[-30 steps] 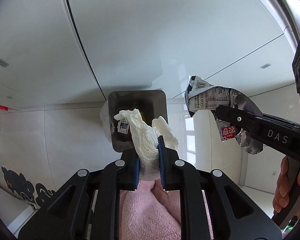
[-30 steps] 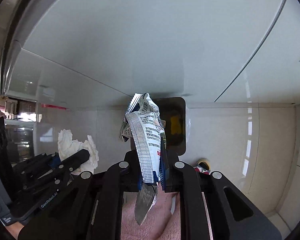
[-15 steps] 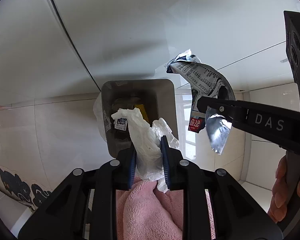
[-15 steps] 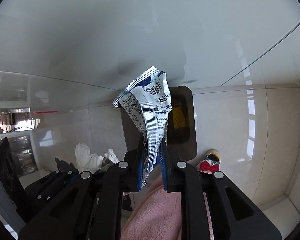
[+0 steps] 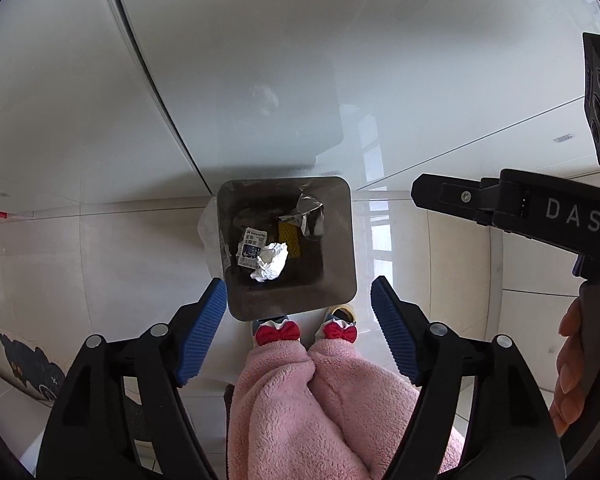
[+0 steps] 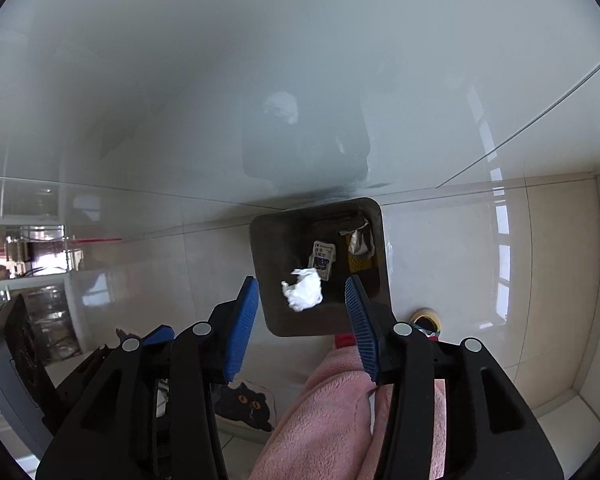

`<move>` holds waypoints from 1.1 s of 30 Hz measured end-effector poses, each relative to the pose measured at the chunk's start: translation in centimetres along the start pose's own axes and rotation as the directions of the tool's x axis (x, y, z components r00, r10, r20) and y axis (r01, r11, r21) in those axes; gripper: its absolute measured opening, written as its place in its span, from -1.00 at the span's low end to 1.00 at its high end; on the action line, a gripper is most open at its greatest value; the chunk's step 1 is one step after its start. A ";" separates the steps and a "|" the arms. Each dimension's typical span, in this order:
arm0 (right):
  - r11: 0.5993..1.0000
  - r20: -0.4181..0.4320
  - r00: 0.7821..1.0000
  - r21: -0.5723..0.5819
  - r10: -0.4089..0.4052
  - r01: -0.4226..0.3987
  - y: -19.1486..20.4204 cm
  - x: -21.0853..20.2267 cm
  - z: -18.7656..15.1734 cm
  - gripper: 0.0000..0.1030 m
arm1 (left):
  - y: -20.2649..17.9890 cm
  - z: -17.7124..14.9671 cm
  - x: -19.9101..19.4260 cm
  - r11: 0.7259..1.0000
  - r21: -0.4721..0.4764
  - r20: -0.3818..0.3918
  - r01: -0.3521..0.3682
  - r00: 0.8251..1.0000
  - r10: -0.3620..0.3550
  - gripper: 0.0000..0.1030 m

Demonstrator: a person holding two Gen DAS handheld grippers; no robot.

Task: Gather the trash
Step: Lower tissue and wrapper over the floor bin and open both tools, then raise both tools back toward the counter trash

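A square metal trash bin (image 5: 340, 240) stands on the floor against a white wall; it also shows in the right wrist view (image 6: 268, 264). Inside lie a crumpled white tissue (image 5: 271, 266) (image 6: 303, 290), a silver snack wrapper (image 5: 310, 216) (image 6: 359, 238), a small printed packet (image 5: 252, 247) (image 6: 323, 259) and something yellow (image 5: 290, 238). My left gripper (image 5: 298, 332) is open and empty above the bin's near rim. My right gripper (image 6: 302, 320) is open and empty above the bin; its finger also reaches in from the right in the left wrist view (image 5: 500, 204).
The person's pink fleece trousers (image 5: 320, 400) and slippers with red bows (image 5: 278, 332) are just below the bin. A black cat-shaped mat (image 6: 246, 404) lies on the glossy tile floor to the left. A white glossy wall (image 5: 300, 60) rises behind the bin.
Both grippers opened. The tissue fell from the left gripper and the snack wrapper from the right gripper into the bin. Both views now look more steeply down.
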State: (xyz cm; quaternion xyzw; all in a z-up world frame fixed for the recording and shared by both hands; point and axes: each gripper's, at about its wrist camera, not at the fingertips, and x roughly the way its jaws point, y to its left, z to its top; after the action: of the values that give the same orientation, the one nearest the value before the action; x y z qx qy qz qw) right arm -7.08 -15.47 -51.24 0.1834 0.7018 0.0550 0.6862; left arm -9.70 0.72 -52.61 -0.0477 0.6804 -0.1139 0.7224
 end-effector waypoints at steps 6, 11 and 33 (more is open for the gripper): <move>1.000 0.038 0.999 -0.019 -0.005 0.005 -0.1 -4.2 -0.7 -0.01 | -0.4 0.1 -4.0 1.000 -0.012 0.037 -0.010 0.999 0.011 0.63; 0.999 0.112 0.994 -0.036 -0.019 0.023 0.0 -9.7 -1.7 0.31 | -0.9 0.3 -9.1 1.000 -0.004 0.106 -0.030 0.994 0.030 0.77; 0.999 0.527 0.849 -0.048 0.037 -0.014 2.3 -30.1 3.7 0.46 | -5.4 8.9 -28.3 0.995 0.095 0.462 -0.043 0.887 -0.006 0.81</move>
State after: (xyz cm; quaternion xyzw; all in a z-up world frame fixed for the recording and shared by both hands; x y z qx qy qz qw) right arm -3.30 -23.97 -22.33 0.1861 0.4826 0.0263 0.8554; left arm -2.80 1.22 -23.25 -0.0296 0.4831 -0.1273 0.8658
